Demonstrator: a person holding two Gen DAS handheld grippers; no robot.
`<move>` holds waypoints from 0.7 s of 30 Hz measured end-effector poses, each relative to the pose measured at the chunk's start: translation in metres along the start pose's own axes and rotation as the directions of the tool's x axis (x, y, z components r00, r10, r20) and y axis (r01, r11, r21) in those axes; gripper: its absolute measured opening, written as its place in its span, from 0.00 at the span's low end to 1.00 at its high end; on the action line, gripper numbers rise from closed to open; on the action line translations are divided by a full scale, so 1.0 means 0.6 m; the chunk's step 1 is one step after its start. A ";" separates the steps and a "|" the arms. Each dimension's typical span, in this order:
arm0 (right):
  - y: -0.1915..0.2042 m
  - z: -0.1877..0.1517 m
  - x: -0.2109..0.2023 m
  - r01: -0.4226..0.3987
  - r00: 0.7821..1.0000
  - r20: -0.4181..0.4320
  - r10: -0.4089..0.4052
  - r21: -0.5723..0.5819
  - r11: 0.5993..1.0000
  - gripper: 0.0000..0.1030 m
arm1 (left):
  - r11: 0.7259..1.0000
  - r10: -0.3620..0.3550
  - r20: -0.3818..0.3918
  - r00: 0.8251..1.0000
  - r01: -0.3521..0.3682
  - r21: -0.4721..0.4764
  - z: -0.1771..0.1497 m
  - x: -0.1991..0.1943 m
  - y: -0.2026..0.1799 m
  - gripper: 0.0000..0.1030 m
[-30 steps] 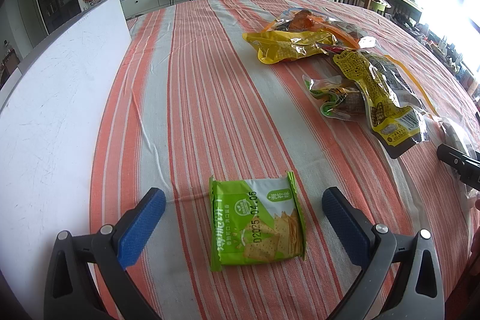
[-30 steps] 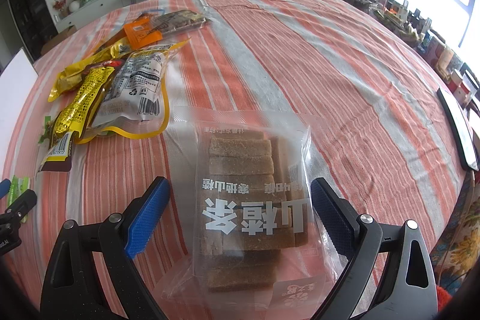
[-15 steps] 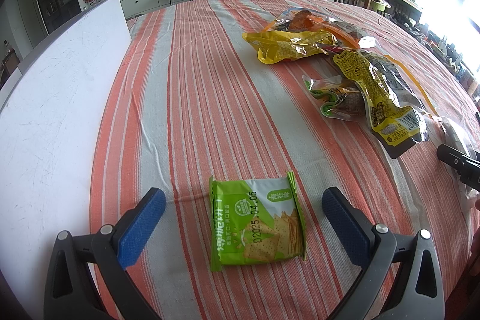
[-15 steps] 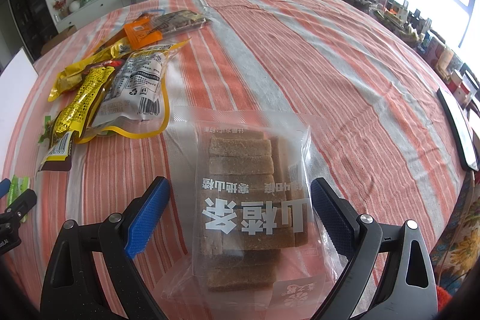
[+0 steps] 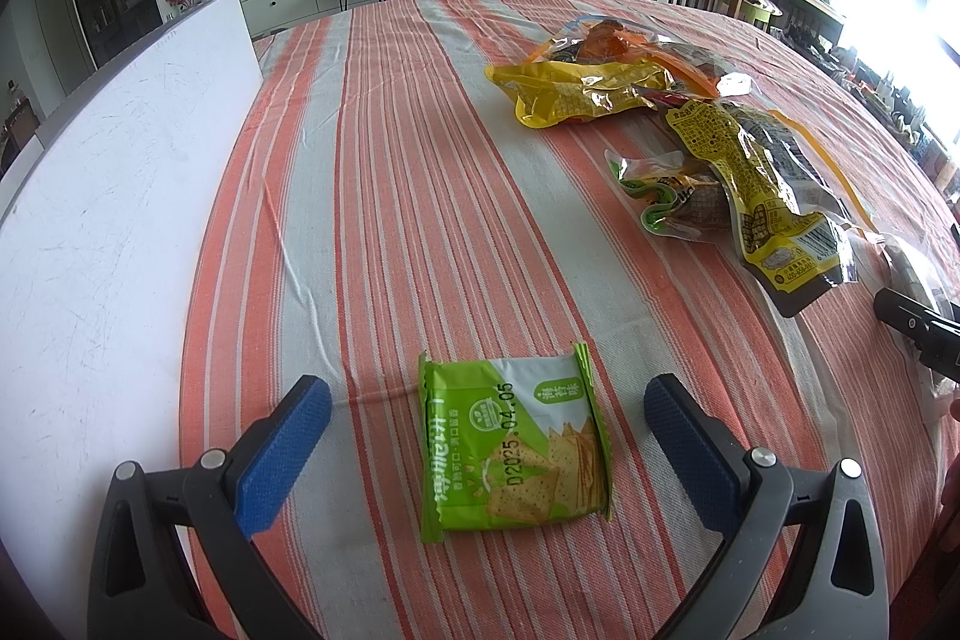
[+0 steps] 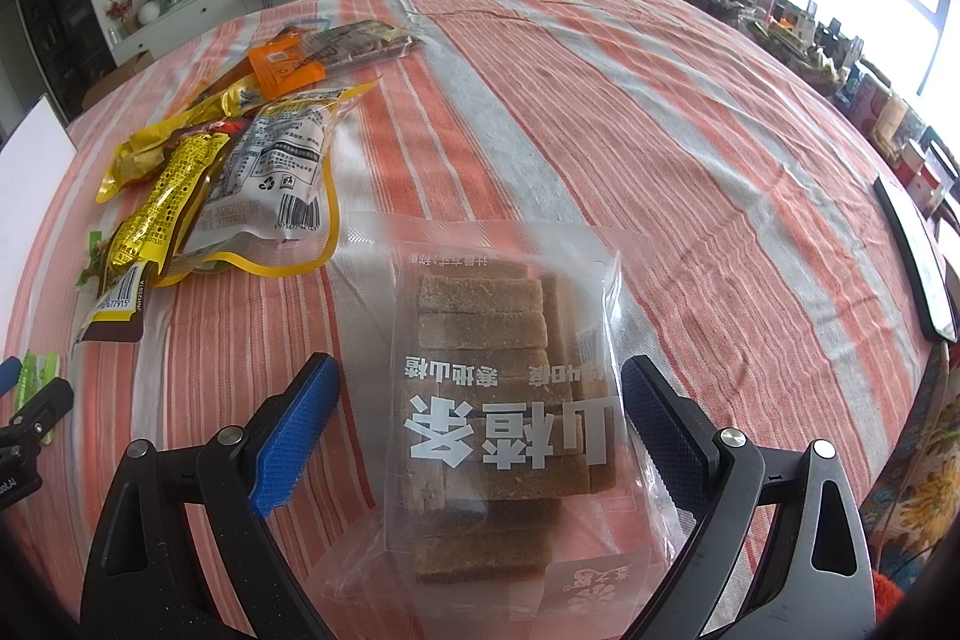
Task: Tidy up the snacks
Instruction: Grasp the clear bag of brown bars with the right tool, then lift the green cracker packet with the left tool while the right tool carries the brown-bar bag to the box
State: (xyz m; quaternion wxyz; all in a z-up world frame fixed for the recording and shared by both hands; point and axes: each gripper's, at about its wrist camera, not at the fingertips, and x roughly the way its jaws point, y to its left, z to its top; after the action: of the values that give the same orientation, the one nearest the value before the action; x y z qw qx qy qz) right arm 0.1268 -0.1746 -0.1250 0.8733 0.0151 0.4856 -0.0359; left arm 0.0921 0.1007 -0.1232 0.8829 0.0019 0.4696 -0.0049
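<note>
Nothing has shifted since the earlier frames: both tongs and every packet sit exactly where they were. Left gripper (image 5: 487, 436) hangs low over the striped tablecloth (image 5: 384, 148) with its blue-padded fingers (image 5: 282, 451) spread wide, and the green cracker packet (image 5: 516, 445) lies flat between them, touching neither pad. Right gripper (image 6: 480, 424) is spread just as wide, with the clear bag of hawthorn strips (image 6: 498, 400) lying on the cloth between its fingers, apart from both pads.

Beyond the left gripper, a white board (image 5: 102, 196) covers the table's left side. Farther out and to the right lies a loose heap of snacks: a yellow packet (image 5: 576, 97), an orange-and-clear bag (image 5: 624, 43) behind it, a small green-edged packet (image 5: 666, 196), and a long yellow-and-black packet (image 5: 756, 184) overlapping it. In the right wrist view, a white-labelled pouch with a yellow rim (image 6: 270, 184) rests in the same heap, just beside the hawthorn bag's far left corner. A dark flat slab (image 6: 915, 256) lies at the table's right edge.
</note>
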 end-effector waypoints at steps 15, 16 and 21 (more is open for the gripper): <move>-0.001 0.000 0.001 -0.001 1.000 0.001 0.001 0.000 1.000 0.94 | 1.000 0.000 -0.001 1.000 0.000 0.000 -0.001 0.001 0.001 1.00; -0.001 0.001 0.002 -0.001 1.000 0.001 0.001 0.000 1.000 0.94 | 1.000 0.000 -0.001 1.000 0.000 0.000 -0.001 0.001 0.001 1.00; -0.002 0.001 0.002 -0.002 1.000 0.000 0.002 0.001 1.000 0.94 | 1.000 -0.014 -0.090 0.996 0.016 0.017 0.005 0.005 -0.001 1.00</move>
State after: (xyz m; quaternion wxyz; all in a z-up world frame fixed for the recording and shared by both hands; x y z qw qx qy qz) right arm 0.1281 -0.1758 -0.1257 0.8732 0.0158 0.4857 -0.0353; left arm 0.0963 0.1003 -0.1241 0.8608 0.0064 0.5087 -0.0155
